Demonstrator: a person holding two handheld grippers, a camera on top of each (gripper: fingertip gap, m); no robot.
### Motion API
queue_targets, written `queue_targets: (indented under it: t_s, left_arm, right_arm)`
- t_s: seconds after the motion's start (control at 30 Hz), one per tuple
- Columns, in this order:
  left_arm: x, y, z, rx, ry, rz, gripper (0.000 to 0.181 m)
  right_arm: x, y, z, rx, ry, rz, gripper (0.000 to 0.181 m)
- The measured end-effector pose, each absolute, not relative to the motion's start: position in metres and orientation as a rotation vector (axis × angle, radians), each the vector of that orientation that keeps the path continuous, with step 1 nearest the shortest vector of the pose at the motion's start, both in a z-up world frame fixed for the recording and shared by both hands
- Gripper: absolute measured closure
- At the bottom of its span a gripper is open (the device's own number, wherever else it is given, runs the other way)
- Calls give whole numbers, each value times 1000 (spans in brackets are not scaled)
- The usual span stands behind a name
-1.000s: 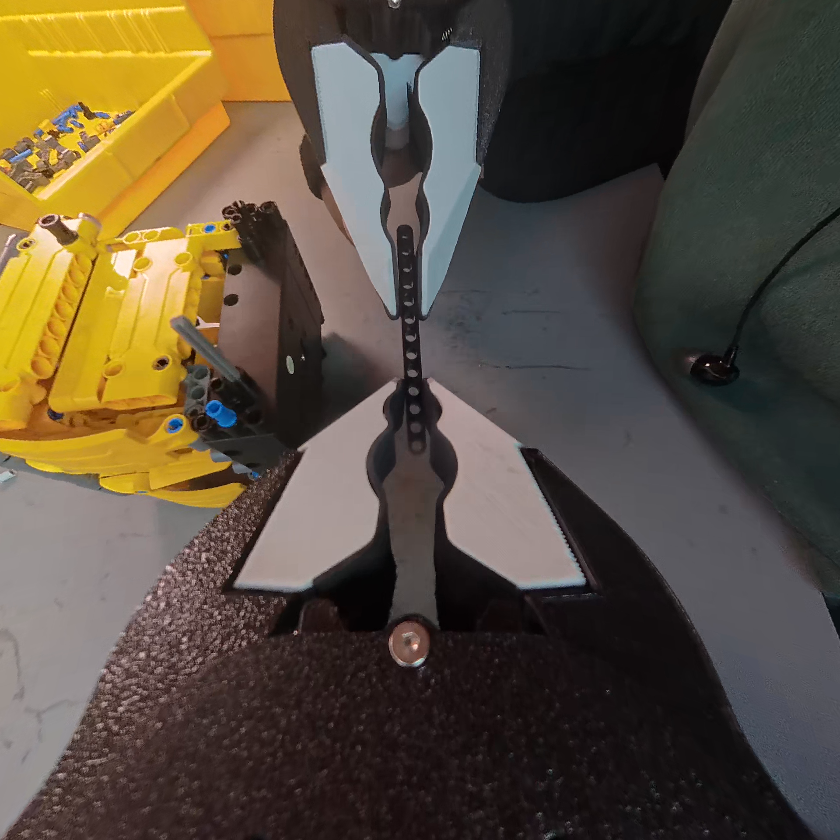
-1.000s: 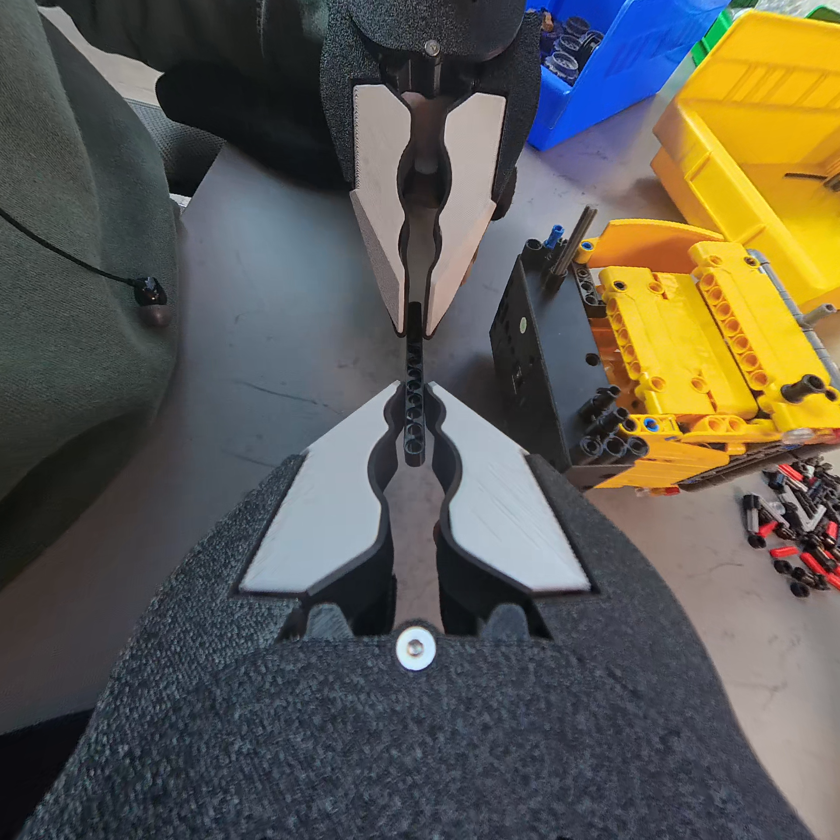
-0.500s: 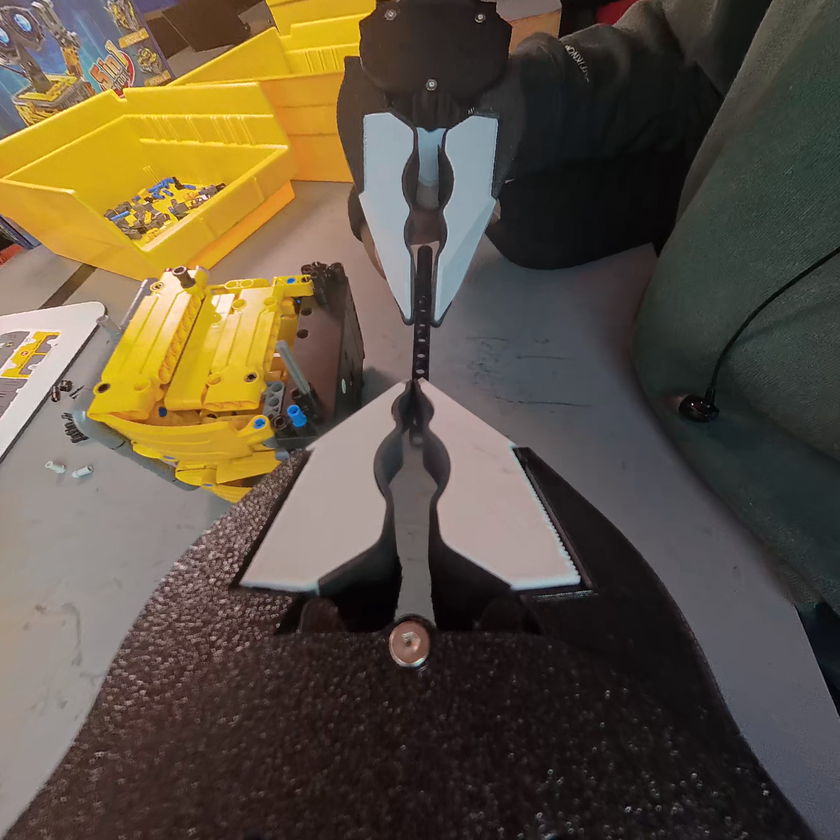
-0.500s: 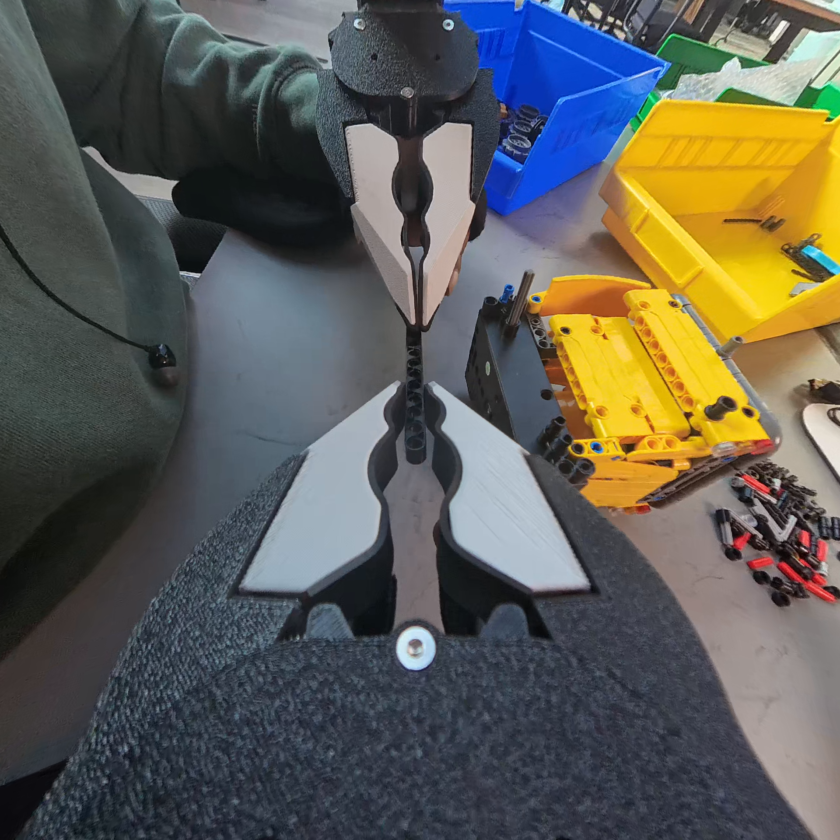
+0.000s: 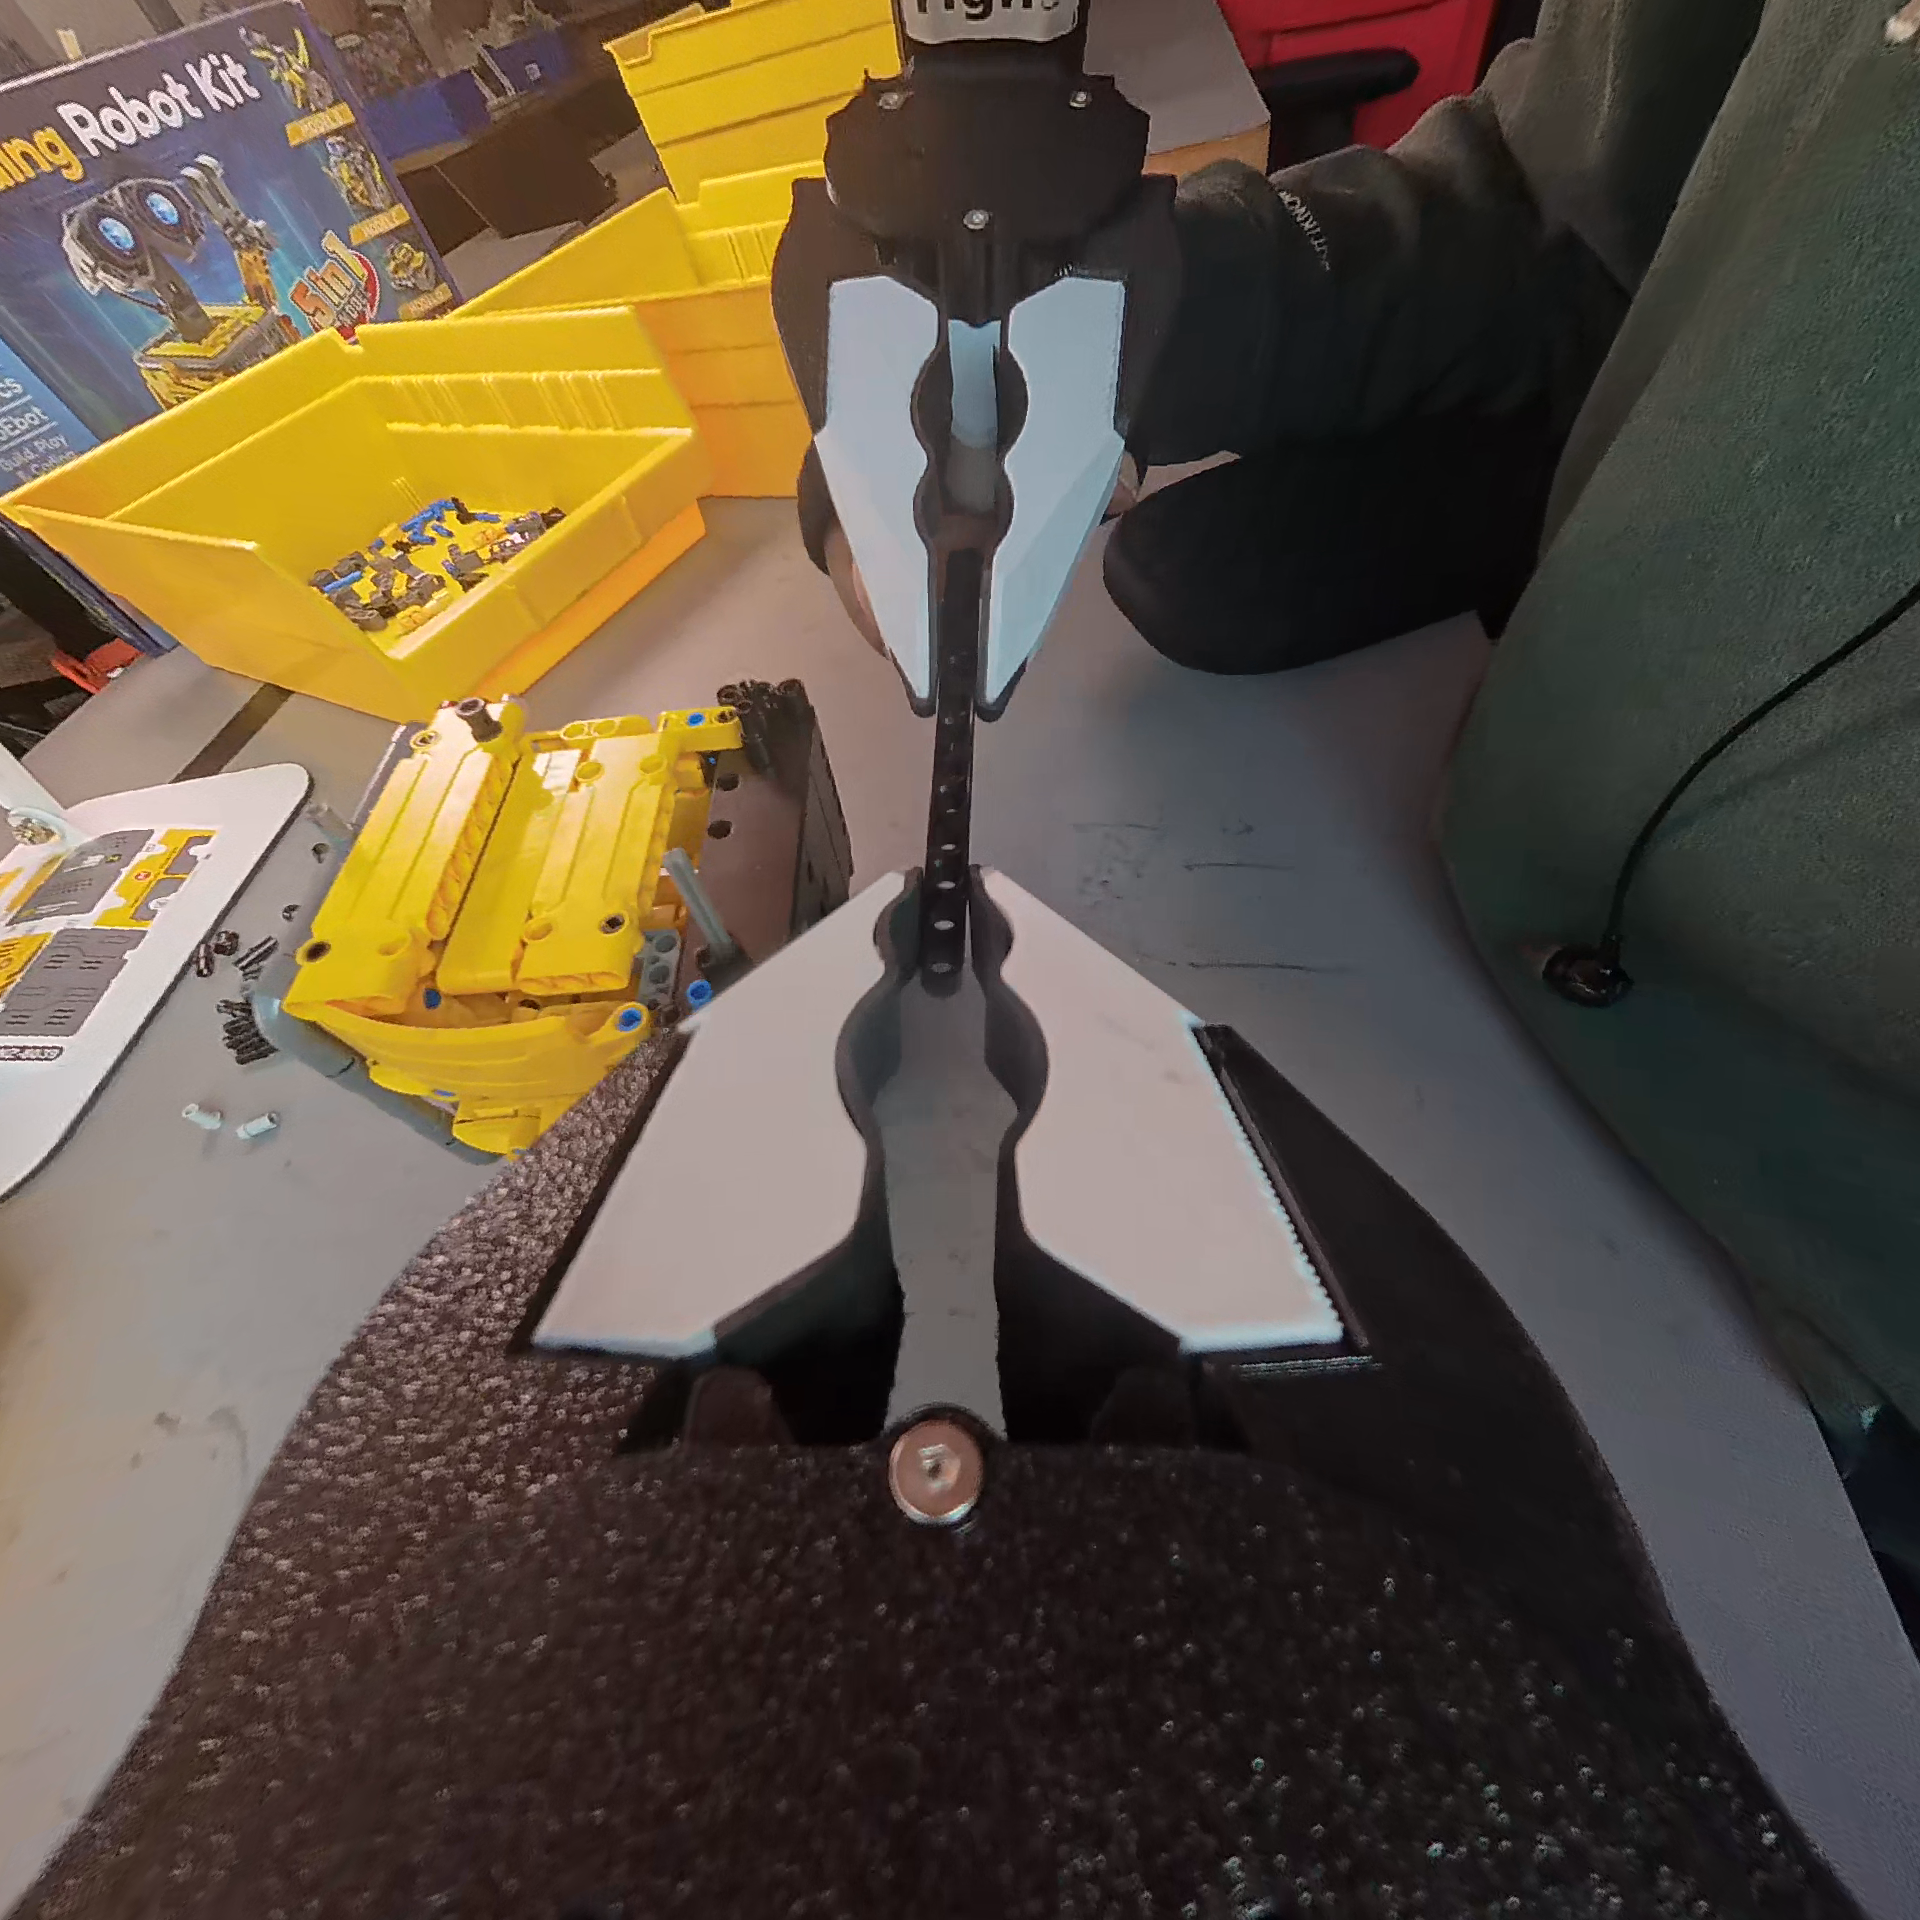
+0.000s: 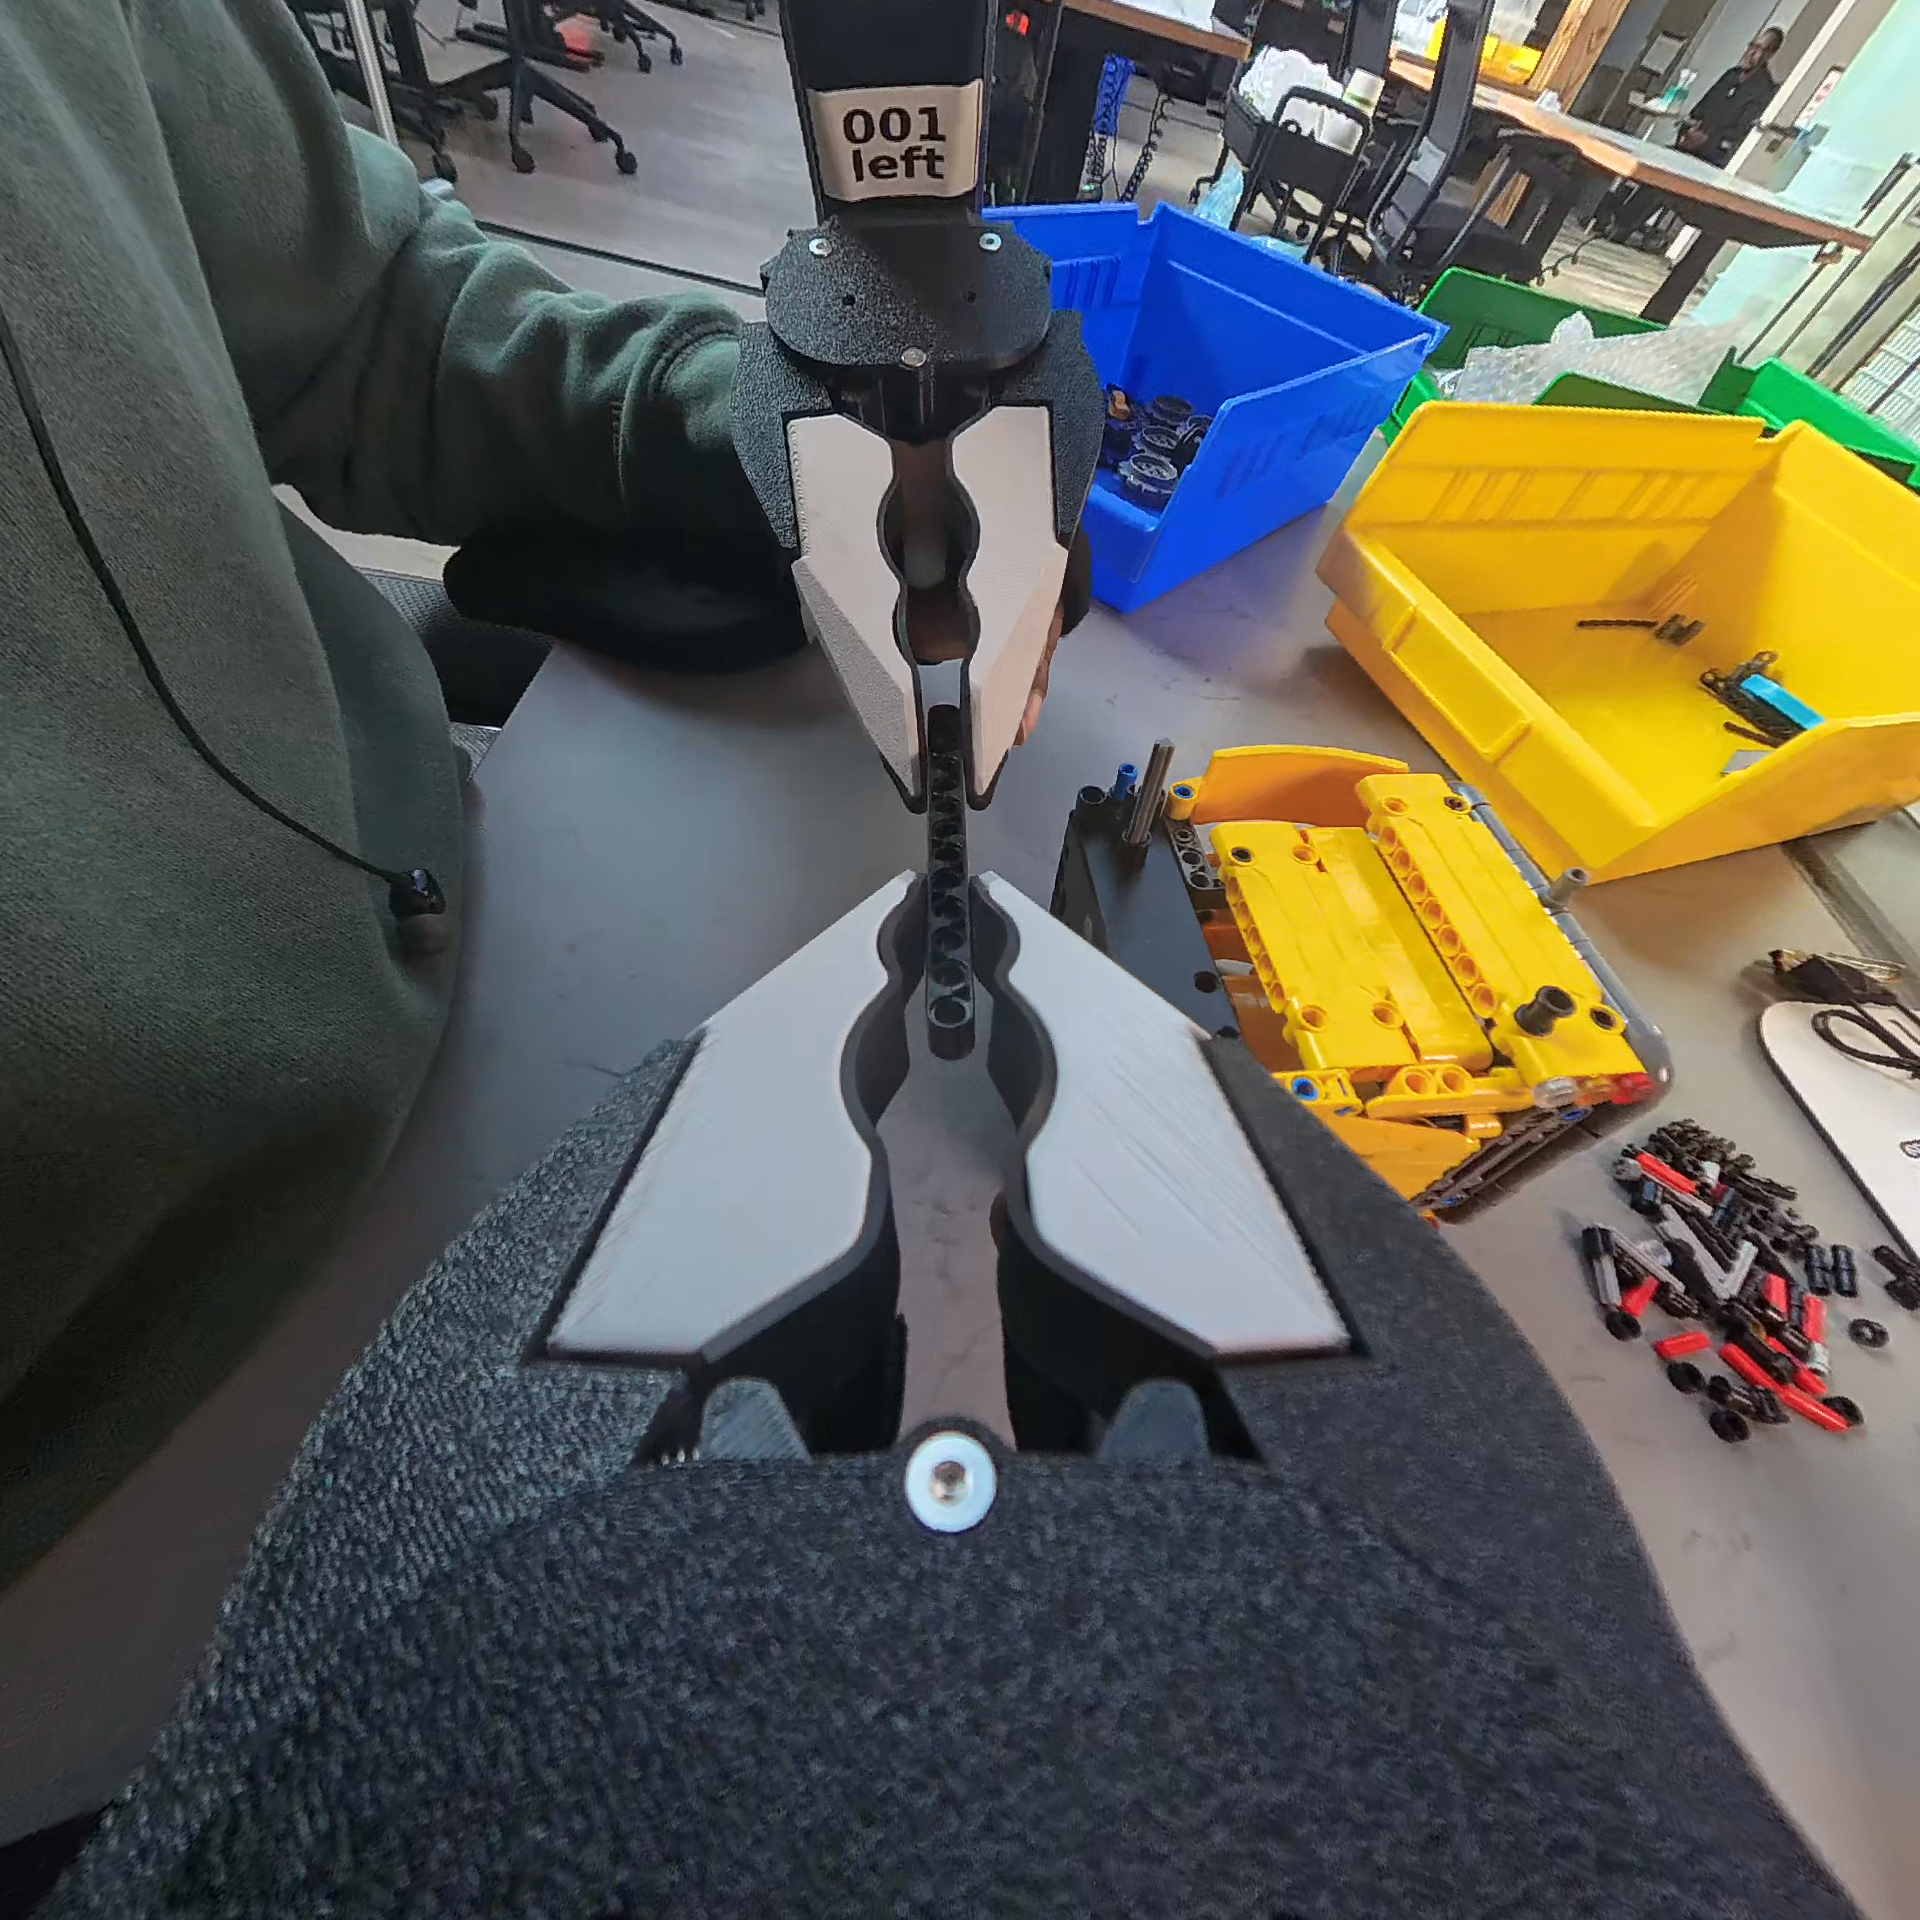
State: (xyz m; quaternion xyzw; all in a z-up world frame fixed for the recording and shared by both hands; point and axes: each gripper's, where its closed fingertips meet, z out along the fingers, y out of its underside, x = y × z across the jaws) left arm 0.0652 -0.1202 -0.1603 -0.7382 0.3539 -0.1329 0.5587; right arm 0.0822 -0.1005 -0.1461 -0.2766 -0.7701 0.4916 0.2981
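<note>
Here, both tools grip one black beam [image 5: 954, 810] end to end and hold it above the counter [image 5: 1299, 790], near the edge where the person sits. The left tool [image 5: 951, 878] is narrowed onto one end, its jaws pressed to the beam's sides; the right tool [image 5: 951, 712] faces it tip to tip and is clamped the same way on the other end. A short stretch of beam, with its row of holes, shows bare between the two sets of tips. The right wrist view shows the same grip from the other end: the right tool [image 6: 948, 883] near, the left tool [image 6: 945, 800] beyond.

A yellow and black model [image 5: 520, 894] lies on the counter just beside the beam, apart from both tools. Farther in, towards the back edge, stand a yellow bin [image 5: 416, 499] with small parts, a blue bin [image 6: 1226, 416] and a second yellow bin [image 6: 1610, 582]. Loose black and red pins [image 6: 1725, 1309] lie heaped near the model, and a printed sheet [image 5: 94, 935] lies on its other side. A green sleeve [image 6: 468, 395] reaches behind the left tool.
</note>
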Motion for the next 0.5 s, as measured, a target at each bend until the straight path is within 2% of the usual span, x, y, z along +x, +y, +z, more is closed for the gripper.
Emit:
queue_targets:
  t_s: [0.23,0.5]
  left_arm:
    - [40,-106,-125,-1710,802,-198,173]
    - [22,-95,-134,-1786,774,-183,174]
  right_arm:
    - [64,-81,-116,-691,-2074,1181,174]
    - [45,-69,-129,-720,-2173,1120,174]
